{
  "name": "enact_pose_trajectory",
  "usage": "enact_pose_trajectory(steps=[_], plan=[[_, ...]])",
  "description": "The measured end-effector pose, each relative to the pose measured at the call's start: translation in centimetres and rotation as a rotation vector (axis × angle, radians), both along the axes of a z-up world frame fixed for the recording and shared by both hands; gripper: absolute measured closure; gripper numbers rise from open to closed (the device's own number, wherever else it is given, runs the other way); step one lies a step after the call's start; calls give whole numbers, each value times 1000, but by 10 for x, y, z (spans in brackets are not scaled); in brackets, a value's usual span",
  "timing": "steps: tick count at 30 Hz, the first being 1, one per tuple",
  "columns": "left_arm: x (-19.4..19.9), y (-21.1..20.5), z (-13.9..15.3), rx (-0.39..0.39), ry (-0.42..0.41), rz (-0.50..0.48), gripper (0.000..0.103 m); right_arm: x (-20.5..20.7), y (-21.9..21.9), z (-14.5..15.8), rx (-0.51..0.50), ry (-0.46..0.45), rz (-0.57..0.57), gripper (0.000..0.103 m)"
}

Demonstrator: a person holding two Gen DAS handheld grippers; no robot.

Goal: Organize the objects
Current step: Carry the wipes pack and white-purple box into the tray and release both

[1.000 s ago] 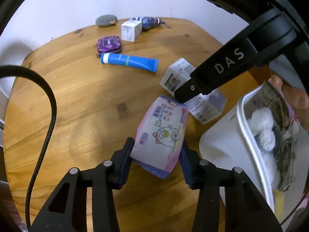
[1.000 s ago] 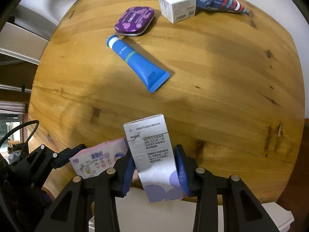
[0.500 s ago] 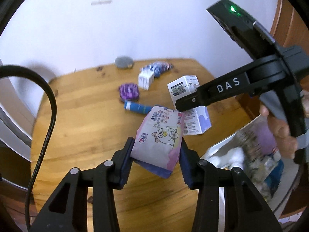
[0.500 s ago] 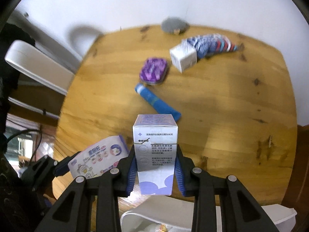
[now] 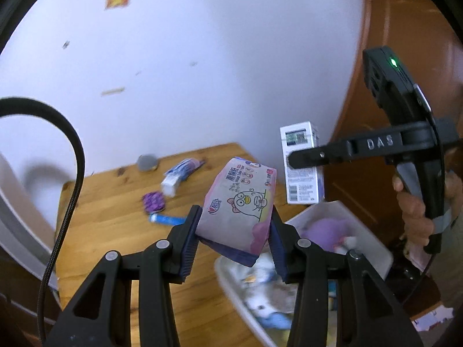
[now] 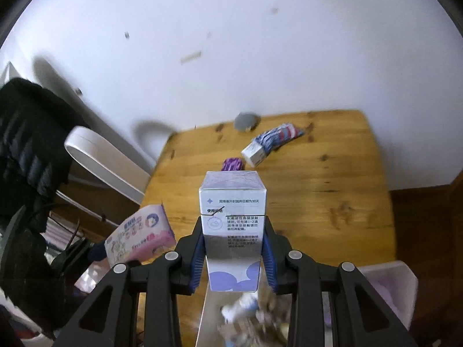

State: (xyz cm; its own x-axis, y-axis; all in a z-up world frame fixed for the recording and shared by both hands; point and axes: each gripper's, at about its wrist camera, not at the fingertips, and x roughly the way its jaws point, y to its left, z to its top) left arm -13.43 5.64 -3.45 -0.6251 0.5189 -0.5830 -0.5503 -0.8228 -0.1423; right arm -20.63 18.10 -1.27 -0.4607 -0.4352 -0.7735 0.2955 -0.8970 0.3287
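Observation:
My left gripper point(image 5: 233, 240) is shut on a pink wet-wipes pack point(image 5: 240, 205) with a cartoon duck, held high above the wooden table point(image 5: 115, 225). My right gripper point(image 6: 233, 250) is shut on a tall white carton point(image 6: 233, 225) with a purple base. In the left wrist view that carton point(image 5: 302, 164) hangs to the right, above a white bin point(image 5: 373, 243). The wipes pack point(image 6: 139, 234) shows at the lower left of the right wrist view. The bin point(image 6: 405, 274) lies just below the carton there.
Far back on the table lie a grey stone point(image 5: 147, 162), a striped pouch point(image 5: 185, 166), a small white box point(image 5: 169, 187), a purple tin point(image 5: 154, 201) and a blue tube point(image 5: 166, 219). The bin holds soft toys and cloth. A white chair point(image 6: 98, 156) stands left of the table.
Both grippers have risen well above the table with their loads, and the table objects now look small and far. The wall fills the upper half of both views.

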Motion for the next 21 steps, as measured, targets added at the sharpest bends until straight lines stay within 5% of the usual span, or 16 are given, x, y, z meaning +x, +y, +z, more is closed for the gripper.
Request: enact_pose_trajectory(steps=[9,21], plan=[[42,54,27,-5,36,-189,56,83,68,22,12,67,-107,68],[60,141,-36,-225,-86,-403,56,144,122,-70,71,-115,-298,67]])
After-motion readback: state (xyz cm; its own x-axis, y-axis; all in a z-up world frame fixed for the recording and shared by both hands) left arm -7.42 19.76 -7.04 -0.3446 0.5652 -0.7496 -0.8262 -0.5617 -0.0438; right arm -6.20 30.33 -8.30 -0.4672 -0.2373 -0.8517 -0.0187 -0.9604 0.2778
